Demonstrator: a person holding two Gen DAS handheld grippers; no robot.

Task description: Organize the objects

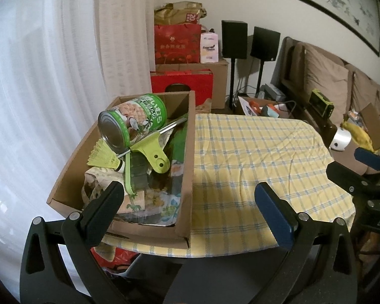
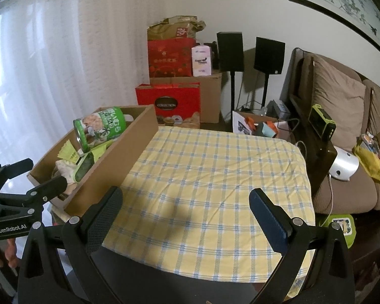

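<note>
A cardboard box (image 1: 185, 177) stands on the left of a table with a yellow checked cloth (image 1: 253, 157). It holds a green tin can (image 1: 131, 124) lying on its side, a yellow-green shuttlecock (image 1: 103, 158), a green squeegee (image 1: 154, 152) and snack packets. My left gripper (image 1: 190, 200) is open and empty, low at the box's near right corner. My right gripper (image 2: 185, 205) is open and empty over the cloth (image 2: 215, 177), right of the box (image 2: 114, 162). The can (image 2: 98, 129) also shows in the right wrist view.
Red gift bags (image 2: 169, 103) and a brown carton (image 2: 210, 96) stand against the far wall by two black speakers (image 2: 268, 55). A brown sofa (image 2: 342, 126) with a white device (image 2: 344, 167) and a yellow bag (image 2: 369, 162) is on the right. White curtains hang on the left.
</note>
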